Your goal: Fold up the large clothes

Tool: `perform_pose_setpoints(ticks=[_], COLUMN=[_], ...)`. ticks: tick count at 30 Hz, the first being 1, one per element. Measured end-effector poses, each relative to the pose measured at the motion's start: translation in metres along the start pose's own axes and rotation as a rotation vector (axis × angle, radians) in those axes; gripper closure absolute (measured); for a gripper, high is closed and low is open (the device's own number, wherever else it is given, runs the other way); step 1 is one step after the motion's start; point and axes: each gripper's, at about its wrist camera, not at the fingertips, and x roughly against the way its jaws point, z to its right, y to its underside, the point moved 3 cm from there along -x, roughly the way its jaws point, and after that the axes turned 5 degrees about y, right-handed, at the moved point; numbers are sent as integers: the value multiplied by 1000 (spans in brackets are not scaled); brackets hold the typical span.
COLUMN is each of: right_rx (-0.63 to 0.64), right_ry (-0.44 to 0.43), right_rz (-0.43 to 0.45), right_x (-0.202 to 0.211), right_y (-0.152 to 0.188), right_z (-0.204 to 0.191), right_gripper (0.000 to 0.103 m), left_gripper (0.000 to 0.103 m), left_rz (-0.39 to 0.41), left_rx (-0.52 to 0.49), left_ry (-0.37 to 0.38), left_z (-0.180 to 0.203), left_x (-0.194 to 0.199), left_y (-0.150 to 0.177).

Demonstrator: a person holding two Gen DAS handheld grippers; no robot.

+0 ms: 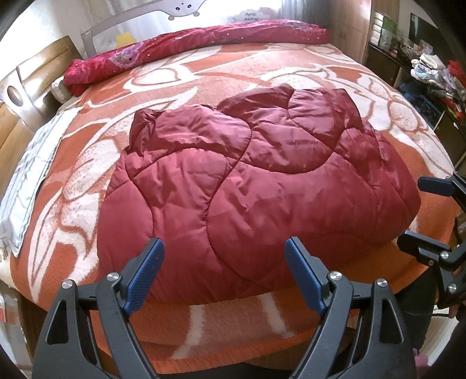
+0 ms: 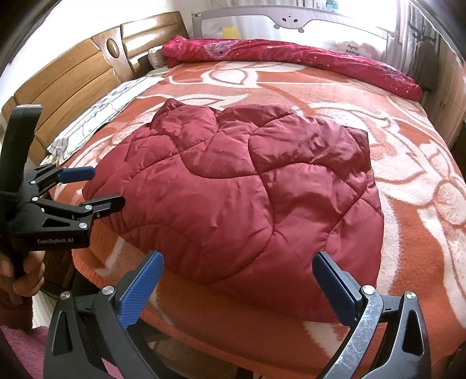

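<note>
A dark red quilted jacket (image 1: 247,180) lies folded into a puffy bundle in the middle of the bed, and the right wrist view shows it too (image 2: 238,198). My left gripper (image 1: 224,247) hovers open just short of the bundle's near edge, with nothing pinched between its blue pads. My right gripper (image 2: 238,259) is open the same way at that near edge, a little further right. Each gripper shows in the other's view: the right gripper (image 1: 422,215) at the right border, the left gripper (image 2: 104,188) at the left, held by a hand (image 2: 20,277).
An orange and white patterned blanket (image 1: 204,75) covers the bed. A rolled red floral quilt (image 1: 189,46) lies along the far side under a grey bed rail (image 2: 291,20). A wooden headboard (image 2: 72,81) and striped pillow (image 2: 96,122) are left, cluttered shelves (image 1: 431,78) right.
</note>
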Motion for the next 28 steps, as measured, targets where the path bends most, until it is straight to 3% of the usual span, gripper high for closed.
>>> perform_pose_setpoints(ticks=[23,28], right_rx=[-6,-8], right_ry=[10,9], right_rz=[6,4], right_x=[-1,-3], right_y=[-5,-6], right_z=[8,9], right_gripper=[0,0], left_gripper=[18,18], left_rz=[25,22], left_rx=[1,13], left_ry=[-20,19], left_z=[-6,-9], left_x=[-2,-2], left_y=[-5,-6])
